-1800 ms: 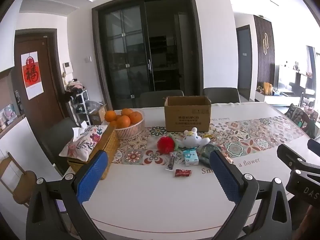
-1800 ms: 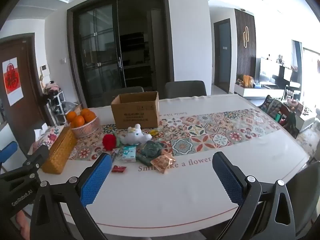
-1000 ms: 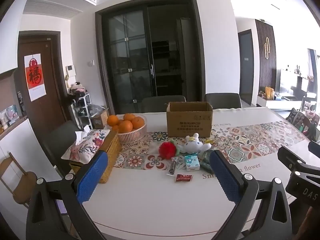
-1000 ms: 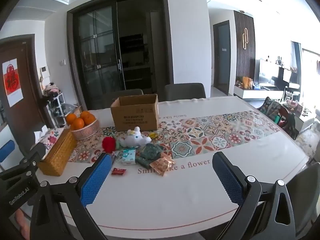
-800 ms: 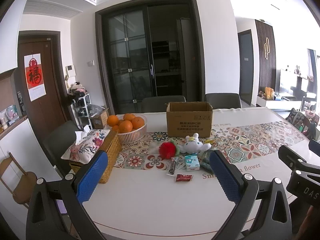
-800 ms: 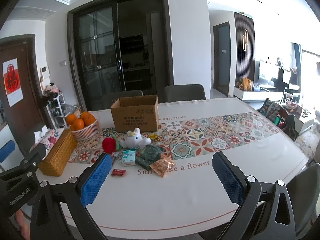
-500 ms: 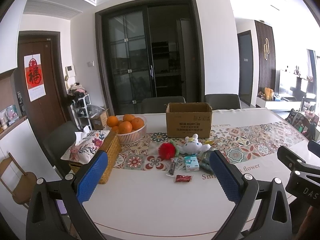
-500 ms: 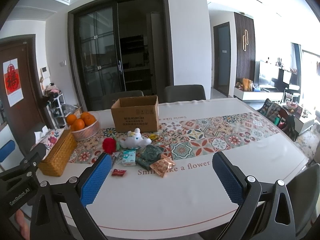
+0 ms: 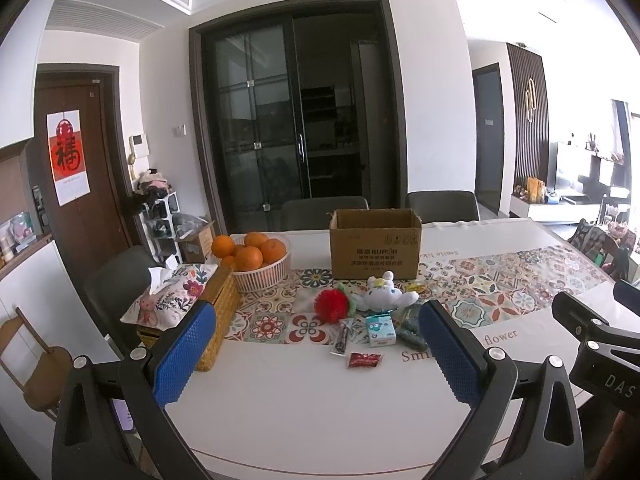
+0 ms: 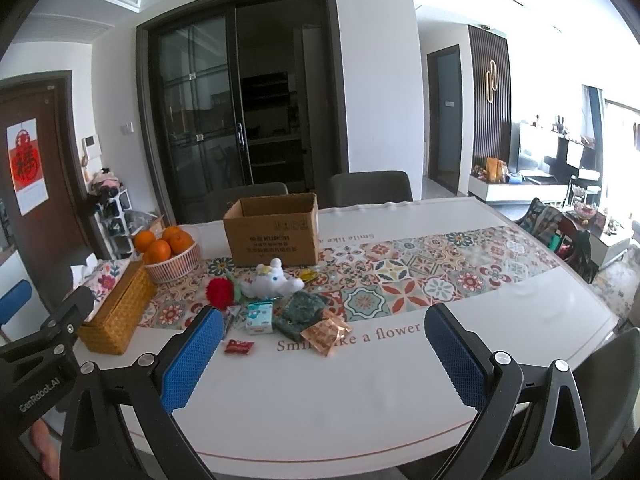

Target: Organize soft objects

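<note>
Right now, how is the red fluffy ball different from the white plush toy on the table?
The red fluffy ball is round, shaggy and plain red; the white plush toy is elongated, lies on its side and has ears and blue marks. The ball looks smaller. Both sit on the patterned runner, before the cardboard box.
</note>
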A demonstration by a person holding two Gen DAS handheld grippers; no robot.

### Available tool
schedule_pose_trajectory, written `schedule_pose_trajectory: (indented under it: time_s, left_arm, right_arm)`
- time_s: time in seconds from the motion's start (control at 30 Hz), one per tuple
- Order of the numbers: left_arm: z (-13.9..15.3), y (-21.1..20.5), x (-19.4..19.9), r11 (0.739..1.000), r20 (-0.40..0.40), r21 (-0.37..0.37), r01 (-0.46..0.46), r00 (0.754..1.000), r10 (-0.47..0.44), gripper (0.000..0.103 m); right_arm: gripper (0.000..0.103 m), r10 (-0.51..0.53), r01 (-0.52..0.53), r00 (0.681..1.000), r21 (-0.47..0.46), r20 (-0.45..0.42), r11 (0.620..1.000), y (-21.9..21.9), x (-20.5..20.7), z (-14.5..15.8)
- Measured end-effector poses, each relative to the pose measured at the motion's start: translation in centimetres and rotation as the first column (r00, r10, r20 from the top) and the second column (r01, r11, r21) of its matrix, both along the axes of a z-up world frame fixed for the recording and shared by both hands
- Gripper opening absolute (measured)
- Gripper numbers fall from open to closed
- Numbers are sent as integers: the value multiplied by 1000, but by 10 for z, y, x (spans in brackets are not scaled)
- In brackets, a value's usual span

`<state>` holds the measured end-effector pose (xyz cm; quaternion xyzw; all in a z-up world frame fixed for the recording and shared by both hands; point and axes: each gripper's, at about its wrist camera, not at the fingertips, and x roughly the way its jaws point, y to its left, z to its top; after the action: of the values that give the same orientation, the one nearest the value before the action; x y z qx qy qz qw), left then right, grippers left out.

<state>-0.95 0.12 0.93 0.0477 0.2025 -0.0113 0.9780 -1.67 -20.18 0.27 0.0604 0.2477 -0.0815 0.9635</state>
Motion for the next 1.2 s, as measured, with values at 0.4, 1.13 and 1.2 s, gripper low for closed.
schedule_pose_trajectory:
  time_s: [0.4, 1.13, 1.2]
  left_arm:
    - [4, -2, 0, 1000, 3, 1, -1, 1000, 1, 103]
    - [4, -3, 0, 1000, 3, 0, 1, 1000, -1, 103]
    - [5, -4, 0, 1000, 3, 1, 2, 1000, -2, 103]
  right_arm:
    - [102, -3, 3, 1000, 1, 2, 1000, 1, -1, -1]
    - [102, -2, 2, 1000, 2, 1, 1000, 1, -1, 0]
    - [102, 0, 0, 1000, 4, -2, 1000, 2, -1, 1]
